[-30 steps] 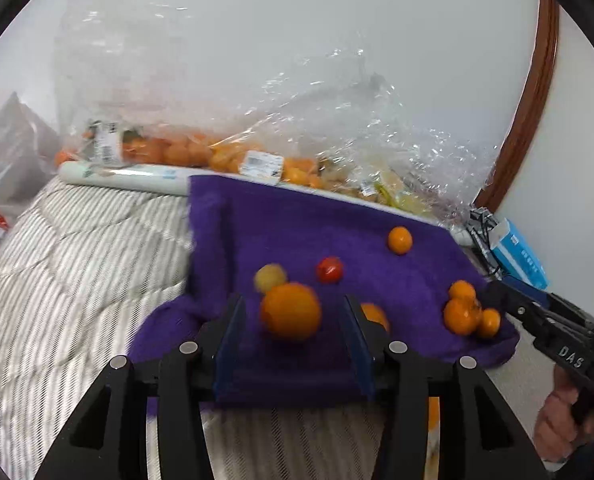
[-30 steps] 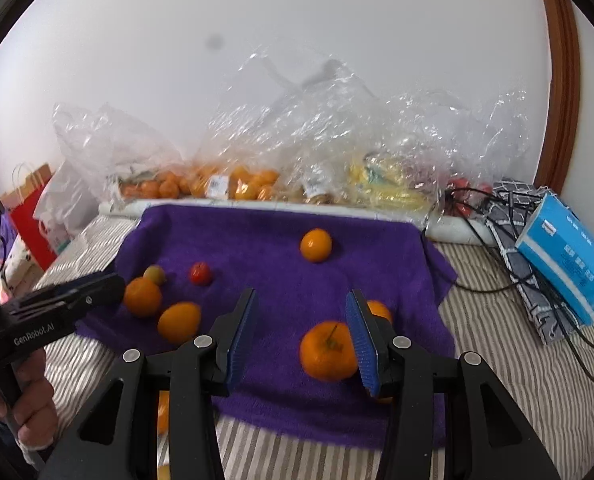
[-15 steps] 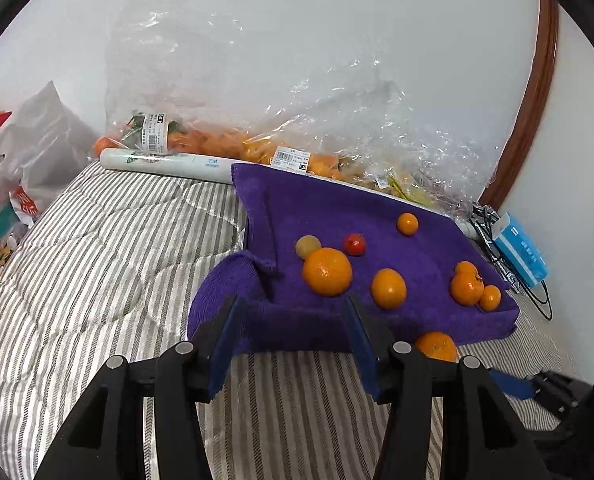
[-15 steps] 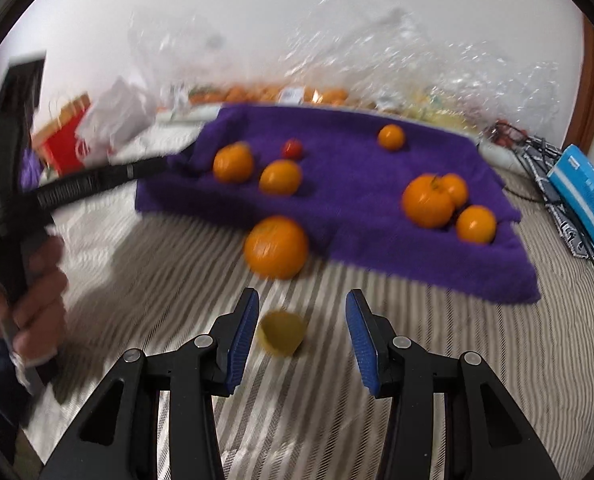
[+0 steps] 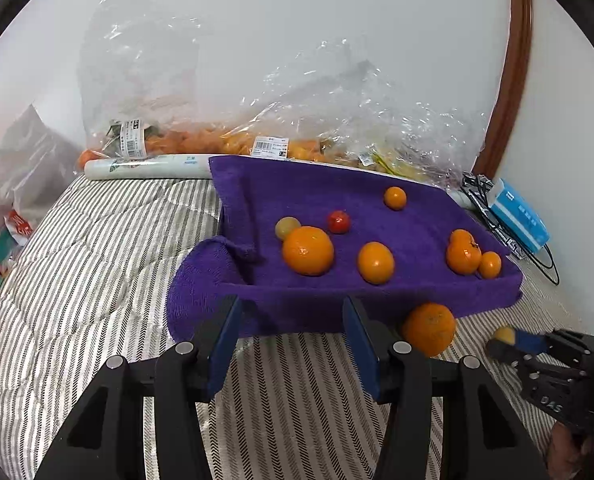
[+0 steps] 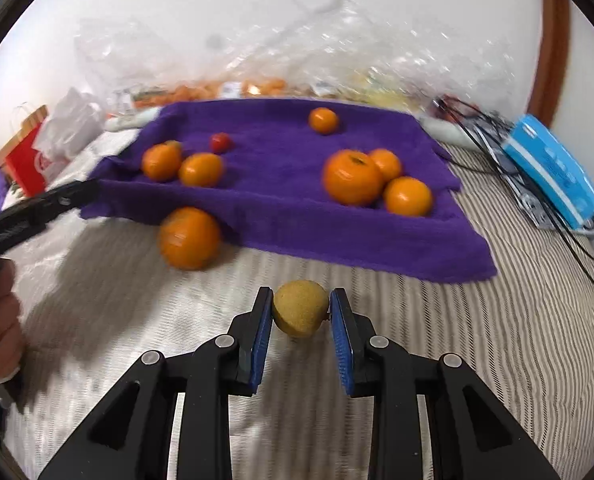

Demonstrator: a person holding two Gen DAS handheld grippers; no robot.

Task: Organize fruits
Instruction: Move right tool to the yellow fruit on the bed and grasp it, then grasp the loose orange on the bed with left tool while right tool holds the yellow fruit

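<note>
Clamping a small yellow fruit (image 6: 300,314) off the striped bed, our right gripper (image 6: 300,316) has closed snugly on it, while our left gripper (image 5: 293,344) hangs part open and empty. Seven fruits sit on the purple towel (image 5: 417,220); one large orange (image 5: 429,329) lies beside its edge, unsorted.

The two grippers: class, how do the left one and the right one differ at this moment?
The right gripper is shut on a small yellow fruit; the left gripper is open and empty. The right gripper is over the striped quilt; the left gripper's fingers frame the purple towel's near edge. Both have blue pads.
</note>
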